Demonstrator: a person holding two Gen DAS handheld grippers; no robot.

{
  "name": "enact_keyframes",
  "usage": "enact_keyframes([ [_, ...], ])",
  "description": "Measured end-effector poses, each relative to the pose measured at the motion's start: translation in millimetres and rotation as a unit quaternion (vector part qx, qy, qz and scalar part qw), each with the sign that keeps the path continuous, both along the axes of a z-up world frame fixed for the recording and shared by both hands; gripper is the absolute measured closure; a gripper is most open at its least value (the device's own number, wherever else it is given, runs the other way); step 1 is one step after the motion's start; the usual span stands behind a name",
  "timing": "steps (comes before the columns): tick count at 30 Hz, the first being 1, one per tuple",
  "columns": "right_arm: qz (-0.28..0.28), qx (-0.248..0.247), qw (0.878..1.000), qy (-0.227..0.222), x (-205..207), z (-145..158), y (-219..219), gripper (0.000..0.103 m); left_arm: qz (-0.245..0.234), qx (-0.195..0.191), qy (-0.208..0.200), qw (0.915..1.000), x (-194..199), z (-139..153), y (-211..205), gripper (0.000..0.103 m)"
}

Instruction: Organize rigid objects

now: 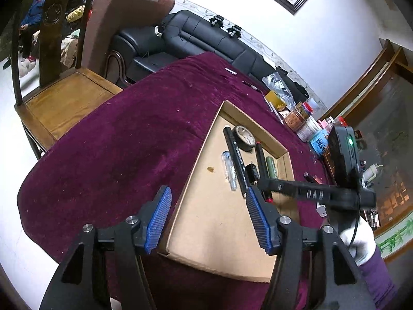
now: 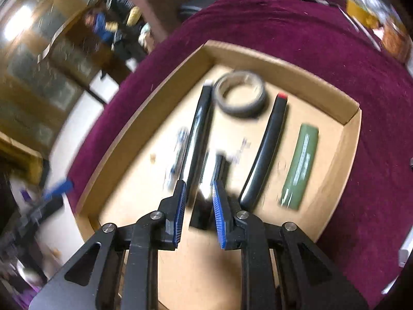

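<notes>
A cardboard tray (image 1: 211, 219) (image 2: 258, 54) lies on the purple tablecloth (image 1: 116, 142). In it are a tape roll (image 1: 245, 139) (image 2: 241, 97), a long black marker (image 1: 233, 155) (image 2: 200, 124), a clear pen (image 1: 229, 170), a small black cylinder (image 1: 251, 171) (image 2: 222, 165), a red-tipped black marker (image 1: 260, 157) (image 2: 268, 149) and a green battery (image 1: 271, 166) (image 2: 300, 165). My left gripper (image 1: 208, 190) hangs open and empty over the tray's near left edge. My right gripper (image 2: 198, 184) (image 1: 260, 182) is shut just above the long marker's near end, which shows blurred through the narrow gap.
Jars and bottles (image 1: 307, 126) crowd the table's right edge. A wooden chair (image 1: 67, 103) stands at the left and a black sofa (image 1: 193, 38) behind the table. A white-gloved hand (image 1: 358, 240) holds the right gripper. A person (image 1: 33, 13) sits far off.
</notes>
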State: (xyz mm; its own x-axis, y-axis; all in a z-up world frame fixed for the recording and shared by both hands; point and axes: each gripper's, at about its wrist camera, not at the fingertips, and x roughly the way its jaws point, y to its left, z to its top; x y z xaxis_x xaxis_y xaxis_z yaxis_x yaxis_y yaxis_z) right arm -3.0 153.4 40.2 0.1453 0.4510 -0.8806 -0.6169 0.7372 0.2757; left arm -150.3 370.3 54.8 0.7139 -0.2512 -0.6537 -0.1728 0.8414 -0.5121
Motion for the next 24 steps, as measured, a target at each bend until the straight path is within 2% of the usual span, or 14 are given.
enact_keyframes([
  [3,0.004,-0.026,1.000,-0.010,-4.9,-2.9,10.4,0.084,-0.002,-0.002,0.005,1.0000,0.2,-2.9,-0.4,0.049],
  [9,-0.003,-0.017,1.000,-0.007,18.7,-0.6,41.7,0.083,-0.005,0.006,0.001,1.0000,-8.1,5.8,-6.8,0.049],
  [13,-0.024,0.035,0.999,-0.004,12.0,14.8,25.4,0.083,-0.017,0.024,-0.003,0.9996,-14.7,14.9,-15.9,0.049],
  [15,-0.028,0.043,0.998,-0.032,-1.0,29.2,1.2,0.083,-0.024,0.038,-0.006,0.9990,-17.3,18.1,-21.2,0.049],
  [16,-0.037,0.041,0.997,-0.061,-10.7,38.5,-16.2,0.083,-0.027,0.040,-0.007,0.9988,-17.2,18.4,-23.3,0.049],
  [18,-0.056,0.040,0.992,-0.105,-26.4,50.2,-45.3,0.077,-0.031,0.039,-0.003,0.9988,-15.2,15.6,-27.8,0.049],
  [20,-0.082,0.048,0.986,-0.137,-42.0,56.4,-73.9,0.056,-0.036,0.034,0.001,0.9988,-12.7,13.5,-33.0,0.049],
  [21,-0.096,0.054,0.983,-0.147,-49.9,57.4,-88.9,0.052,-0.041,0.032,0.003,0.9986,-12.5,13.1,-39.5,0.049],
  [22,-0.111,0.061,0.980,-0.152,-56.7,56.7,-101.4,0.048,-0.046,0.030,0.004,0.9985,-12.1,13.5,-43.5,0.049],
  [24,-0.140,0.089,0.976,-0.141,-65.0,53.1,-120.9,0.048,-0.060,0.027,0.007,0.9978,-11.2,16.5,-56.4,0.049],
])
